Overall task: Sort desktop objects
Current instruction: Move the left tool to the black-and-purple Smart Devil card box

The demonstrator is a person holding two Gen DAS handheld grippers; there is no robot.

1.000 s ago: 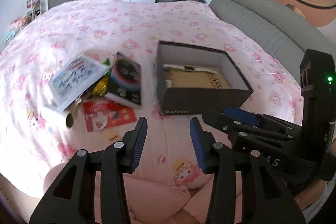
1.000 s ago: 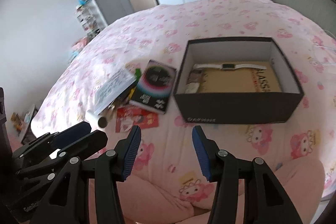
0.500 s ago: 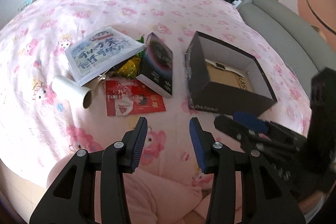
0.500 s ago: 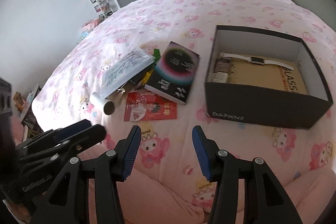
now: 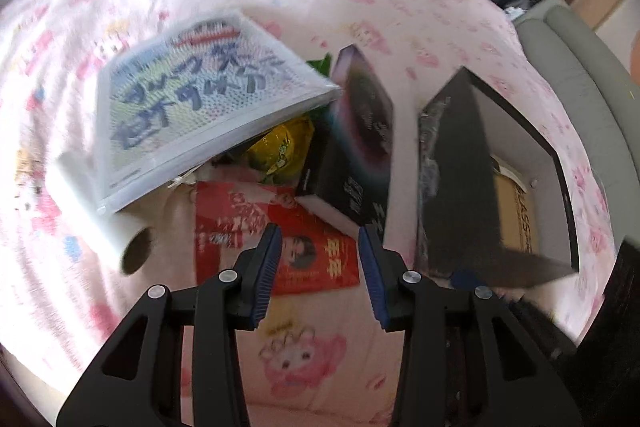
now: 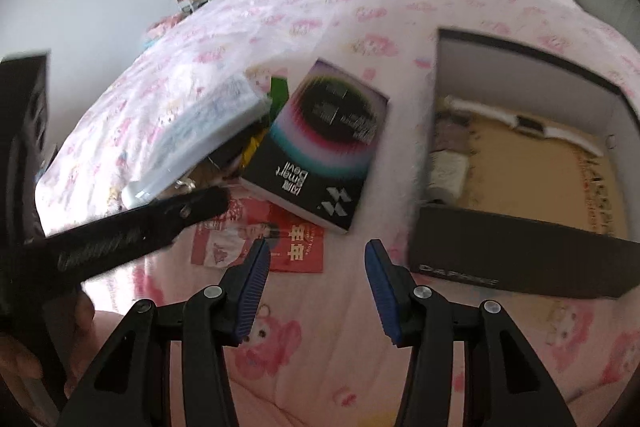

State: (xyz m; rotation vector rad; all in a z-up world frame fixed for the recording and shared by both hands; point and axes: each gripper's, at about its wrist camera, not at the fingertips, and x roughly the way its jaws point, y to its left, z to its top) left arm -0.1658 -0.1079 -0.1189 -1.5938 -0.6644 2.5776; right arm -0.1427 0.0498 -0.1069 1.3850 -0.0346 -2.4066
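Pink cartoon-print bedding (image 6: 360,7) carries all items. Far left: a white paper roll (image 5: 100,219) lying on its side, hollow core facing near. A clear zip pouch (image 5: 192,99) with blue hand-lettered characters, not legible through blur, rests tilted over it and over a yellow wrapper (image 5: 284,147). Near the pouch lies a flat red leaflet (image 6: 296,251) printed with a portrait and two large yellow characters. Right of the pouch: a black book (image 6: 332,147) with a ringed cover graphic, titled "Smart Devil", overlapping the leaflet's far edge.

Right: an open black box (image 6: 520,263), front wall marked "DAPHNE". Contents: a white-strapped watch (image 6: 528,123) along the far wall, a tan card (image 6: 540,175) with partly legible lettering ending "LASS", and small pale items at the left end, unidentifiable.

Left tongs (image 5: 320,267): spread, nothing between, above the leaflet's near right corner. Right tongs (image 6: 312,283): spread, empty, above bedding between leaflet and box.
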